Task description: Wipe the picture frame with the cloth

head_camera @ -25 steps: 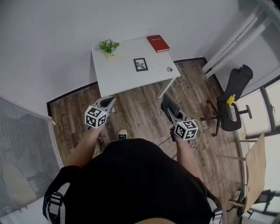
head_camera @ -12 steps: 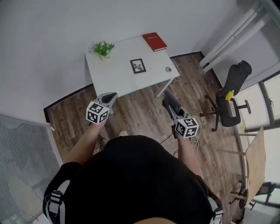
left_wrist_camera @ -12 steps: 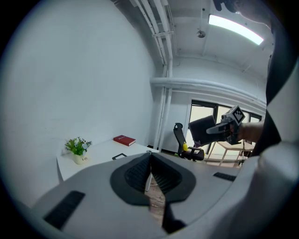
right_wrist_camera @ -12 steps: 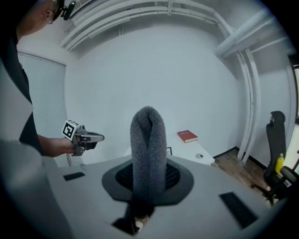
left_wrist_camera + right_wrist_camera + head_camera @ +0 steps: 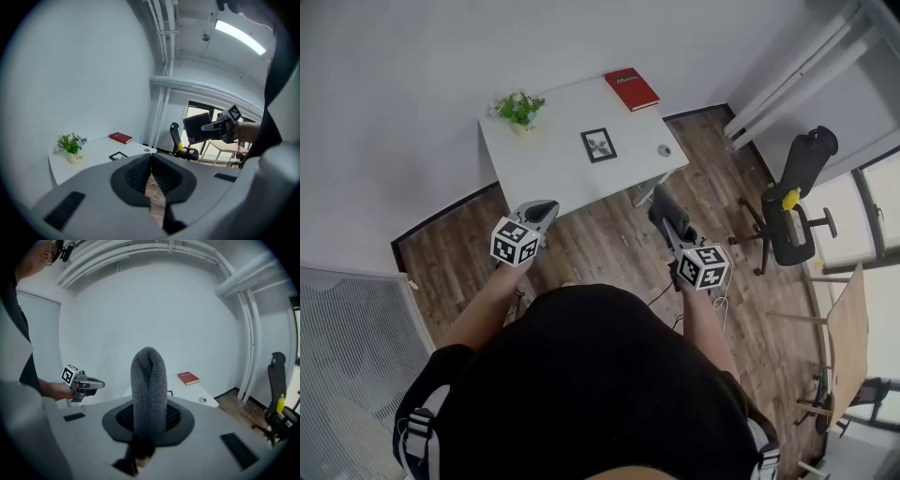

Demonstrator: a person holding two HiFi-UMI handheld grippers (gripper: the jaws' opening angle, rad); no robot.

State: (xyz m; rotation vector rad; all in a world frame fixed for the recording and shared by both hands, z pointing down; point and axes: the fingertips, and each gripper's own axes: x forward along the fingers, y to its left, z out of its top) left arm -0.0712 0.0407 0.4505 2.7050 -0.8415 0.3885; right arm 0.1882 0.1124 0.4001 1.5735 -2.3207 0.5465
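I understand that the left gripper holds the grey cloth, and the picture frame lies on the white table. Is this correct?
Not quite: the right gripper holds the grey cloth, as the right gripper view shows. The picture frame does lie on the white table.

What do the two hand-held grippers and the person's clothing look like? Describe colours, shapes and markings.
The left gripper and the right gripper look alike: broad, pale grey bodies with black ribbed pads set in dark rounded recesses. Each carries a white cube printed with black square markers. The person wears a black top.
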